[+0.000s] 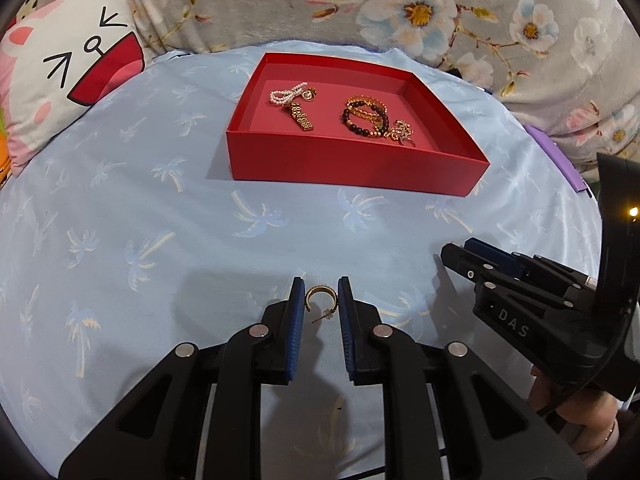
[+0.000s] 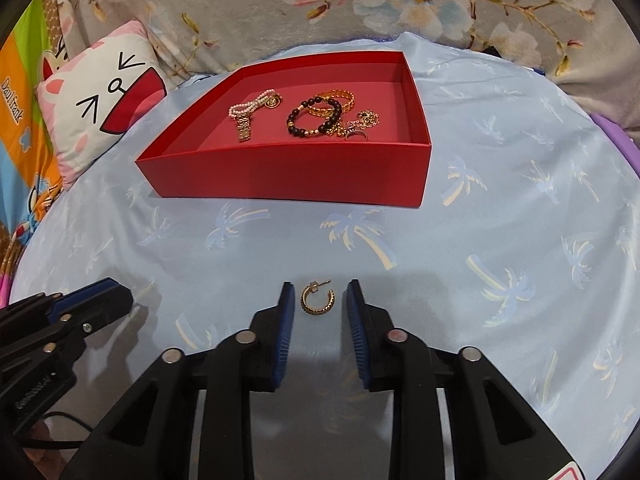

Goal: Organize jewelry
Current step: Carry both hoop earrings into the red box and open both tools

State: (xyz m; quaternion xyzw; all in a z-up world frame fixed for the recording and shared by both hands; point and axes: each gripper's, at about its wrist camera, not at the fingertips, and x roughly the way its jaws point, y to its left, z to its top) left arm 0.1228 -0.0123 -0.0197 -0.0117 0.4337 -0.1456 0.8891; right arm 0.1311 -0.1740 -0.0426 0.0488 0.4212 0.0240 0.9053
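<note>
Here, a pale sheet carries a red box that already holds bracelets and chains. Two hoop earrings remain outside it, so the task appears nearly done. The left gripper pinches the first earring just over the sheet. The right gripper brackets the second earring, pads not yet touching. Legible writing: "DAS" on the right gripper's body and, roughly, "Daul frank" on the striped cloth.
</note>
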